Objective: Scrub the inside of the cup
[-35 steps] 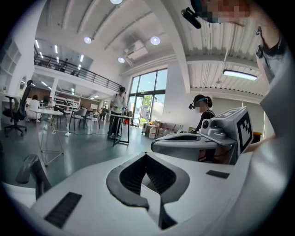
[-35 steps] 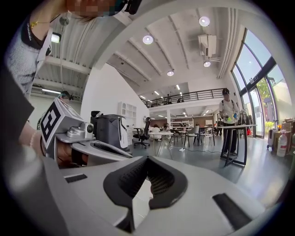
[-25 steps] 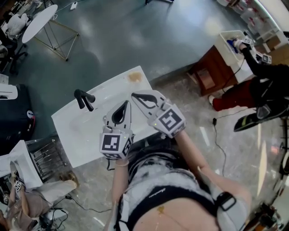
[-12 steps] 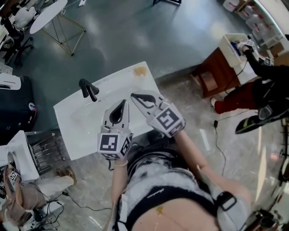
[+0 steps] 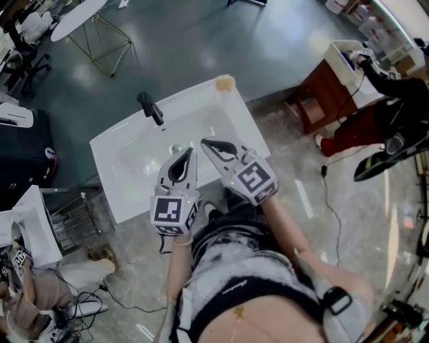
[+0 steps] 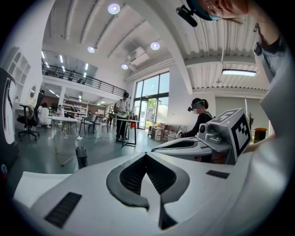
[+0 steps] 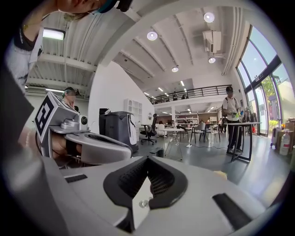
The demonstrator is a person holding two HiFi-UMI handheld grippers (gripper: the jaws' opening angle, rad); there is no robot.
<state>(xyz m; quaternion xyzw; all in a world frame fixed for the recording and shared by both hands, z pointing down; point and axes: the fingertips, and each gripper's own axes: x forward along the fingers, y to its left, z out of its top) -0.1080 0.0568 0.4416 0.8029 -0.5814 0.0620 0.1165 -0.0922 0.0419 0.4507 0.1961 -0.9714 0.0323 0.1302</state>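
In the head view the person stands at the lower middle of the frame. Both tools are held out over the near edge of a white sink [image 5: 114,157], which lies tilted across the centre. The left hand-held gripper [image 5: 188,153] is closed, its jaws meeting at the tip with nothing between them. The left gripper view confirms this: the dark ribbed pads [image 6: 133,177] come together at a point. The right hand-held gripper [image 5: 205,143] sits just beside it, to the right in the frame. It is also closed and empty, and its own view shows the jaws pressed tip to tip.

Each tool carries a marker cube, the left one [image 5: 173,211] and the right one [image 5: 255,179], at the end nearer the person's body.

A black faucet [image 5: 150,107] stands at the far edge of the sink, toward the upper left of the basin. A small yellowish lump [image 5: 225,82] rests on the sink's upper right corner.

Where the cup is cannot be told from any of these views.

Around the sink lies a grey floor [image 5: 201,40]. A round white table [image 5: 77,15] is at the upper left and a brown wooden cabinet [image 5: 325,94] at the upper right.
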